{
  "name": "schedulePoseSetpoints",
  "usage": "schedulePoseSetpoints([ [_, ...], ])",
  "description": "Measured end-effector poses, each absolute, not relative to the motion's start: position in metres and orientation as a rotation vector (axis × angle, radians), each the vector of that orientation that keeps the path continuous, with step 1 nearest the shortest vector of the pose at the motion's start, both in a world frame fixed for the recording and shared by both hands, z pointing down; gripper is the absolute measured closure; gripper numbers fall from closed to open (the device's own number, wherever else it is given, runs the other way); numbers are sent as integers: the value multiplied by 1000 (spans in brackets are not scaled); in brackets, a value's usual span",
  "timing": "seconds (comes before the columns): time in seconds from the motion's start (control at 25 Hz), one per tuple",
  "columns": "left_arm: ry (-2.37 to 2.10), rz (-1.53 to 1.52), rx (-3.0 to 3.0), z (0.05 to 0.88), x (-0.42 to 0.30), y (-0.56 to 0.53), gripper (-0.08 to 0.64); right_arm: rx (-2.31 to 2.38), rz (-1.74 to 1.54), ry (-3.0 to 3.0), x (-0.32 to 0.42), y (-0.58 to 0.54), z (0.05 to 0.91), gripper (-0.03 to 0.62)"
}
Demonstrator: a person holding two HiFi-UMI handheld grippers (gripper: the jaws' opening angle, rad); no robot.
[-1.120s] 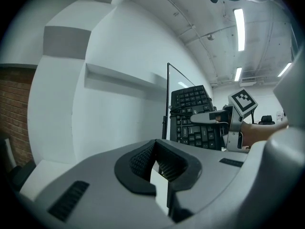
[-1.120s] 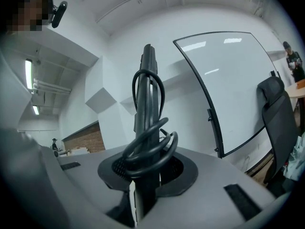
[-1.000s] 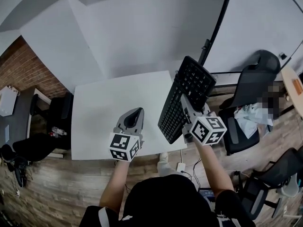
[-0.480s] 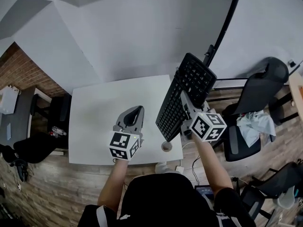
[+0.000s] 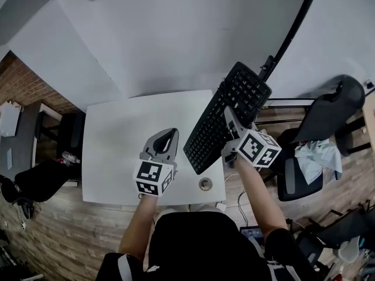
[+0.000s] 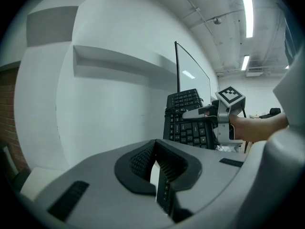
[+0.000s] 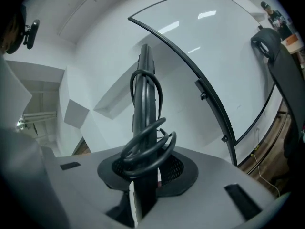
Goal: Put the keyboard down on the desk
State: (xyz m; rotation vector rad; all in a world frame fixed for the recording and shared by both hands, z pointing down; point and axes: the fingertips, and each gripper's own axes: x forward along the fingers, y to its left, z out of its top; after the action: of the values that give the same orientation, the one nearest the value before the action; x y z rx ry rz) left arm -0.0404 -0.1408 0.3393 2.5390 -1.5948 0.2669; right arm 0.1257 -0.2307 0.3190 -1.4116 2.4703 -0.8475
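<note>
The black keyboard (image 5: pixel 225 122) hangs tilted in the air over the right edge of the white desk (image 5: pixel 117 139), with its lower end toward me. My right gripper (image 5: pixel 229 124) is shut on its long edge. In the right gripper view the keyboard (image 7: pixel 144 94) stands edge-on between the jaws, and its coiled black cable (image 7: pixel 147 149) rests over them. My left gripper (image 5: pixel 169 138) hovers over the desk just left of the keyboard, shut and with nothing in it. In the left gripper view the keyboard (image 6: pixel 187 120) and the right gripper's marker cube (image 6: pixel 231 97) show ahead on the right.
A small round object (image 5: pixel 205 184) lies on the desk near its front right corner. A black office chair (image 5: pixel 325 113) stands to the right, and a glass panel with a black frame (image 5: pixel 293 31) stands behind it. Another dark chair (image 5: pixel 41 177) and a brick wall are at the left.
The right gripper has carried the keyboard to the left, so its lower end now hangs further over the desk. The left gripper has stayed about where it was.
</note>
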Motion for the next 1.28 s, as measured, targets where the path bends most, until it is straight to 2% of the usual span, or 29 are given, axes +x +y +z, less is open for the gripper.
schedulePoseSetpoints([
  [0.72,-1419,314,2532,401,-83,-218,546,-1513,-1171,2171,98,-303,391,479],
  [1.28,-1291,432,2540,466,-80,-227,546,-1523,-1419,1880,104,-330,486,479],
])
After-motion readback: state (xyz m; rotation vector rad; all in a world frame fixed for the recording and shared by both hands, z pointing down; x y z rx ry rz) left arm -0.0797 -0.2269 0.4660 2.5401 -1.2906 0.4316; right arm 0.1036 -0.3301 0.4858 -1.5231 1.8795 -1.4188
